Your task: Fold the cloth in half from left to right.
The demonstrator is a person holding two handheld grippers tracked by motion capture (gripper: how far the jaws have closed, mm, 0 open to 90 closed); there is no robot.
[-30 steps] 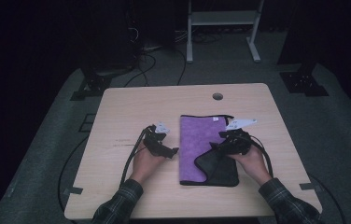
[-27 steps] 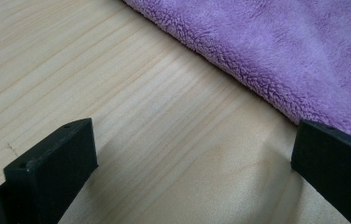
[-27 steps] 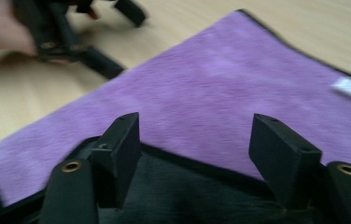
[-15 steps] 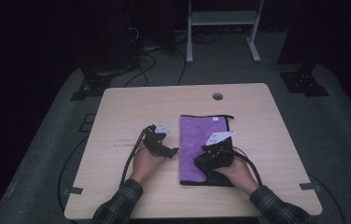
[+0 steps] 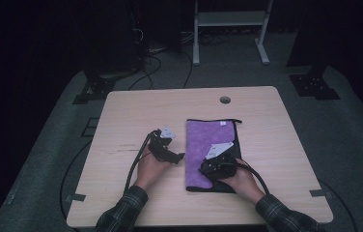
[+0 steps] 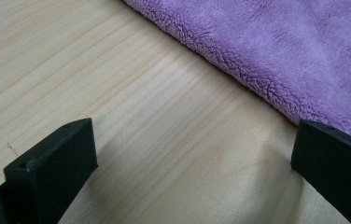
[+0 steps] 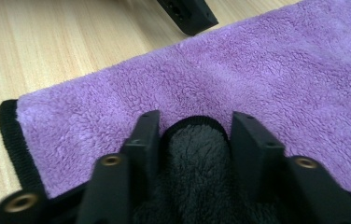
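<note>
Purple towel [image 5: 208, 145] lying flat on the wooden table [image 5: 136, 108], its black underside showing as a dark border. The right gripper [image 5: 216, 166] is resting on the near end of the towel; its jaws have just been closing, and in the right gripper view they are pinching a rolled-up fold of the black underside [image 7: 194, 154] between the fingers [image 7: 145, 135], with purple pile spreading just beyond the tips. The left gripper [image 5: 166, 151] is sitting on bare wood, fingers [image 6: 54, 163] standing wide apart with nothing between them, the towel's edge lying just beside its right-hand fingertip.
</note>
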